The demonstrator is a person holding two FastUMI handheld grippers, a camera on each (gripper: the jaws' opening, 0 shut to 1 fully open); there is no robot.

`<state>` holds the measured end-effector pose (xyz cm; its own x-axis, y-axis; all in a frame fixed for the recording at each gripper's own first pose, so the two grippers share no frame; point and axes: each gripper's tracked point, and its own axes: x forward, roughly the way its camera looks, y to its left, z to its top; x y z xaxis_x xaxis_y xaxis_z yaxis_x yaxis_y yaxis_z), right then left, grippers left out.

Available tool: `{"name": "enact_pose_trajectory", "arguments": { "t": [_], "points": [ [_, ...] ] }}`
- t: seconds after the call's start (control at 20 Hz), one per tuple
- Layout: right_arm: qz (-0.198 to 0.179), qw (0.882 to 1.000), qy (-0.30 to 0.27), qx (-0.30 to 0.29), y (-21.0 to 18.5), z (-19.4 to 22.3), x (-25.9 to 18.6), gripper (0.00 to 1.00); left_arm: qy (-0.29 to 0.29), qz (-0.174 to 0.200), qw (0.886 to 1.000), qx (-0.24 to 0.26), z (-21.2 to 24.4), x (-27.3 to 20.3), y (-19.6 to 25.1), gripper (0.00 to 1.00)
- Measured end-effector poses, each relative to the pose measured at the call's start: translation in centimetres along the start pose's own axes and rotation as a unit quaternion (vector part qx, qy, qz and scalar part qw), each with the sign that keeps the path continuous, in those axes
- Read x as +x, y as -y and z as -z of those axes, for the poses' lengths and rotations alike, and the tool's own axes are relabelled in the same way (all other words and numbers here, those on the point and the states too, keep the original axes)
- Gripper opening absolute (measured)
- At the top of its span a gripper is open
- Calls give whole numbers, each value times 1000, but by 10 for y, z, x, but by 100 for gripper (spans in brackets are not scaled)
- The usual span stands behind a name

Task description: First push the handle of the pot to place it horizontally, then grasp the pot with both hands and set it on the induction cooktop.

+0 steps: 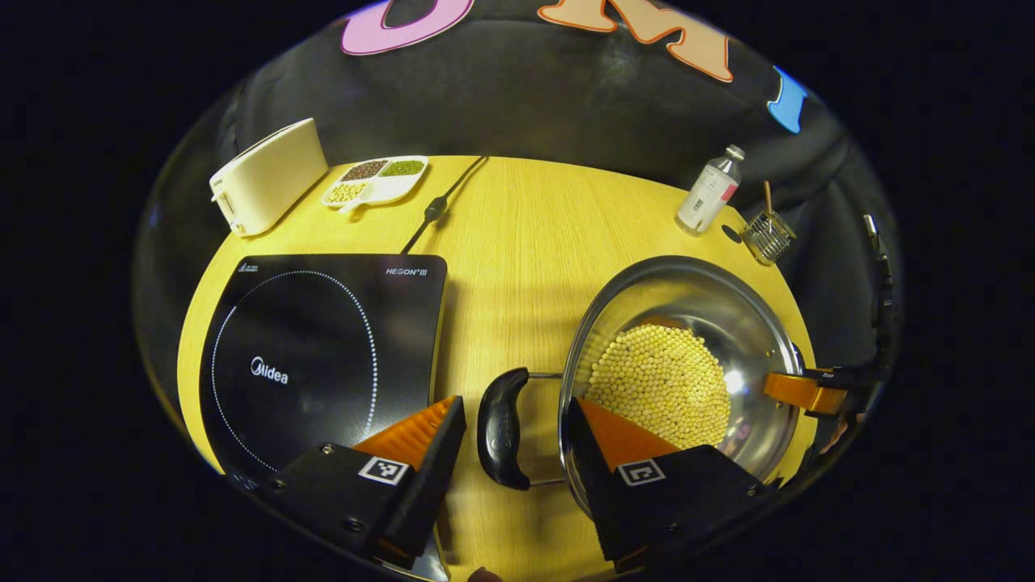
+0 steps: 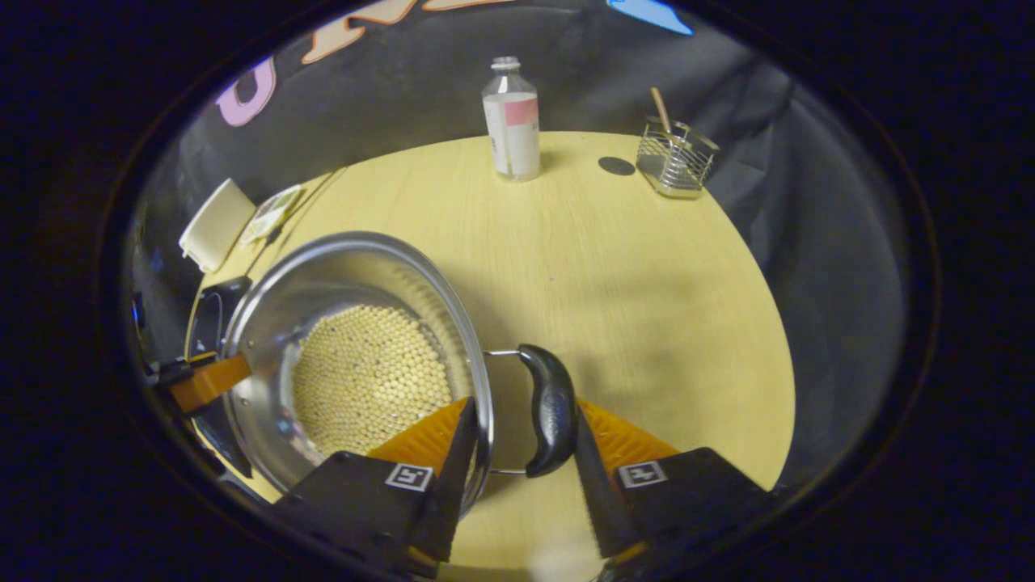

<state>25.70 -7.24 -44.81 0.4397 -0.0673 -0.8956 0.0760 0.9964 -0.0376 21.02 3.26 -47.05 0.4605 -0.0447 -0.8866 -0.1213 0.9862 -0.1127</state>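
Observation:
A steel pot holding yellow beans stands on the wooden table, right of the black induction cooktop. Both of its black loop handles lie level. My left gripper is open and straddles the pot's left handle, with a gap on each side. My right gripper is open around the right handle; one finger sits inside the pot's rim, the other just outside the handle. Each view also catches the other gripper's finger at the pot's far side.
At the table's back left are a white appliance, a divided dish of beans and the cooktop's cable. A clear bottle and a wire basket stand at the back right.

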Motion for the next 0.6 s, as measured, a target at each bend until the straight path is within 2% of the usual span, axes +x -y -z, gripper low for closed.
{"name": "enact_pose_trajectory", "arguments": {
  "t": [0.1, 0.15, 0.2, 0.25, 0.35, 0.5, 0.6],
  "points": [
    [-3, 1000, 1, -1, -1, 0, -2, 63, -1, -1, 1000, 11, 1, 5, 3, 70],
    [-3, 1000, 5, -5, -1, -1, -1, 58, 1, -4, 1000, 19, 2, 7, 3, 65],
    [-1, 1000, 9, -9, -1, 1, 2, 63, 1, -10, 1000, 28, 5, 8, 2, 64],
    [3, 1000, 15, -17, -1, 0, 0, 55, 4, -17, 999, 43, 3, 9, 2, 65],
    [14, 999, 19, -29, -1, 1, -3, 55, -5, -21, 998, 57, 5, 9, 1, 65],
    [20, 1000, 14, -12, -1, 7, -5, 55, -8, -6, 998, 54, 2, 11, 1, 67],
    [21, 1000, 7, -3, 0, 17, -12, 55, -32, 0, 999, 41, 10, 6, 1, 63]
  ]
}}
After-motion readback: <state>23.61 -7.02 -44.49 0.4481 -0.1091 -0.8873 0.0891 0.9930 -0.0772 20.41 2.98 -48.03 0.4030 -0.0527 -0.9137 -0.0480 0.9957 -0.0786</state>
